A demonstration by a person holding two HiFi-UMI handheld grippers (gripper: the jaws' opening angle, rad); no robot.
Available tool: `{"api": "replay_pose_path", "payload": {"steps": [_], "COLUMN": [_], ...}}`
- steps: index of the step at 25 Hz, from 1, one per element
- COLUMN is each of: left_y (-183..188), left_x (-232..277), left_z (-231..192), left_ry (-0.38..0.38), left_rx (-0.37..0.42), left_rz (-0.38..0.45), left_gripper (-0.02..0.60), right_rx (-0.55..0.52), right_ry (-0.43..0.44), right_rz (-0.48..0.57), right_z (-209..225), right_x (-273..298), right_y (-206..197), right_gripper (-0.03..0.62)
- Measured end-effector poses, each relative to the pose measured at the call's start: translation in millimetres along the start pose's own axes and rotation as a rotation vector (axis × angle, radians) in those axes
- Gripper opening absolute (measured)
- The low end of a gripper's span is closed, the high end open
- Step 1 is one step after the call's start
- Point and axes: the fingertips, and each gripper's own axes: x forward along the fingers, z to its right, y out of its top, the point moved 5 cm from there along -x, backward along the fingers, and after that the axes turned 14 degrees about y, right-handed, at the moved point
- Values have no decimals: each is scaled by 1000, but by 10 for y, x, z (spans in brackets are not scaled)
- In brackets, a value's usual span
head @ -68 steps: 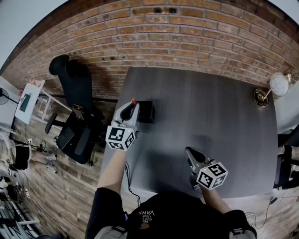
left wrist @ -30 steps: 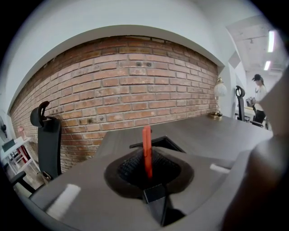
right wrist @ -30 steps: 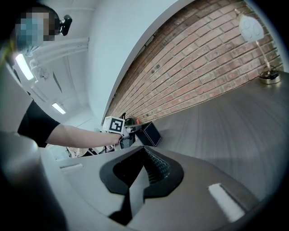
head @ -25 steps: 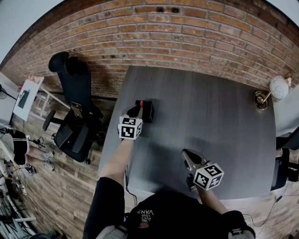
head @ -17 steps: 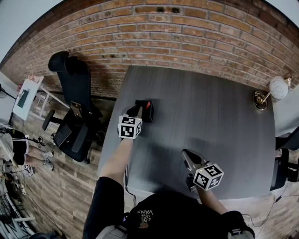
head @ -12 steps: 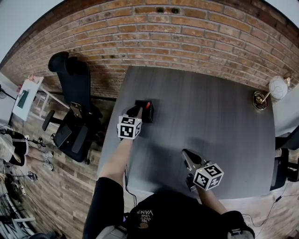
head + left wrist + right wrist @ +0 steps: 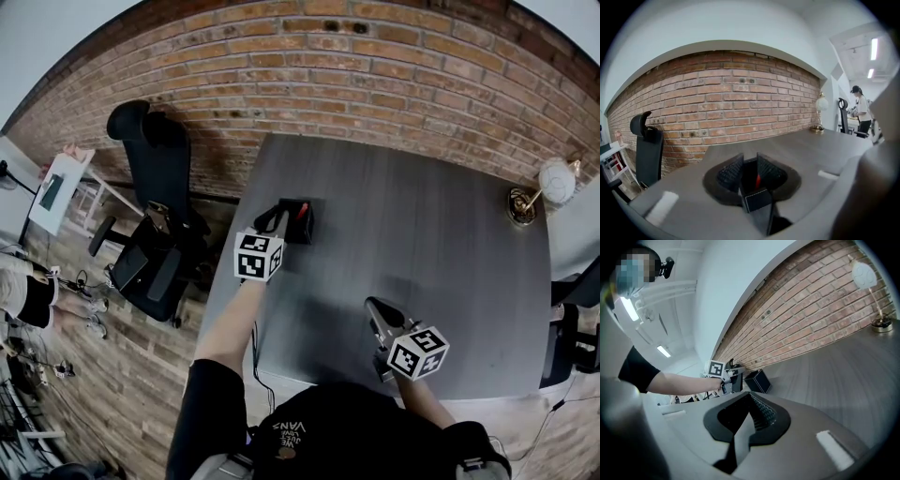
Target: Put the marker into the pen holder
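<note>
head view: at the far left an office chair stands on the wood floor, off the edge of the grey table. next comes the person's left arm, reaching forward over the table's left side with the left gripper, its tips just beside the black pen holder. the holder sits near the table's left edge, not far from the brick wall. the marker stands inside the holder, its red end poking out of the top.

left gripper view: the two ribbed jaws stand a little apart with nothing pinched between them - through the narrow gap the holder's dark front face and the red of the marker show, close ahead of the tips. whether a jaw touches the holder cannot be told.

further right in the head view, the right gripper hangs above the near part of the table, well apart from the holder. right gripper view: its jaws are pressed together with nothing in them, and the left arm and the holder show small in the distance along the wall.

at the far right corner of the table a lamp with a round white shade stands on a brass foot.
</note>
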Motion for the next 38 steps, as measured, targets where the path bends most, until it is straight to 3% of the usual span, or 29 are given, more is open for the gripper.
{"api": "replay_pose_path", "payload": {"steps": [10, 25, 38], "left_y": [84, -265, -585], "left_x": [-626, -1772, -2837], "left_z": [-94, -39, 201], "left_ry": [4, -25, -53], "left_rx": [-34, -110, -126], "left_rz": [89, 130, 188], "left_gripper": [95, 95, 87], "right_rx": [-49, -90, -109], "right_ry": [22, 17, 14], "right_rz": [10, 27, 30], "right_z": [-284, -870, -1227], "right_x": [-65, -338, -551], "right_y": [3, -257, -539], "right_gripper": [0, 0, 0]}}
